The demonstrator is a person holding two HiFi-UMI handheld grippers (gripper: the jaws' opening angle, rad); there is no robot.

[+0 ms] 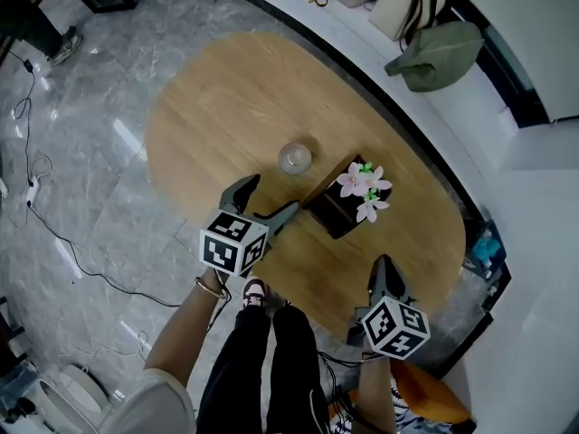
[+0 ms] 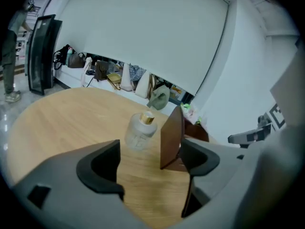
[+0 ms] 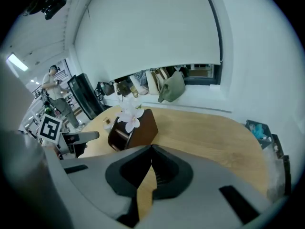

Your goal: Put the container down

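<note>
A dark brown box container (image 1: 336, 208) with pink-white flowers (image 1: 364, 188) stands on the oval wooden table (image 1: 226, 98). A small frosted bottle (image 1: 295, 158) with a gold cap stands just left of it. My left gripper (image 1: 271, 195) hovers open right in front of the box's near left corner, with nothing between its fingers. In the left gripper view the bottle (image 2: 139, 130) and the box (image 2: 172, 138) stand beyond the open left gripper (image 2: 150, 163). My right gripper (image 1: 384, 262) is shut and empty, nearer the table's front edge. The right gripper view shows the box (image 3: 136, 129) ahead of the right gripper (image 3: 151, 149).
A green bag (image 1: 439, 54) and a cream bag (image 1: 398, 5) lie on the white ledge behind the table. Cables (image 1: 36, 188) run over the grey floor at the left. A blue item (image 1: 484, 242) sits past the table's right end. The person's legs (image 1: 271, 360) stand below.
</note>
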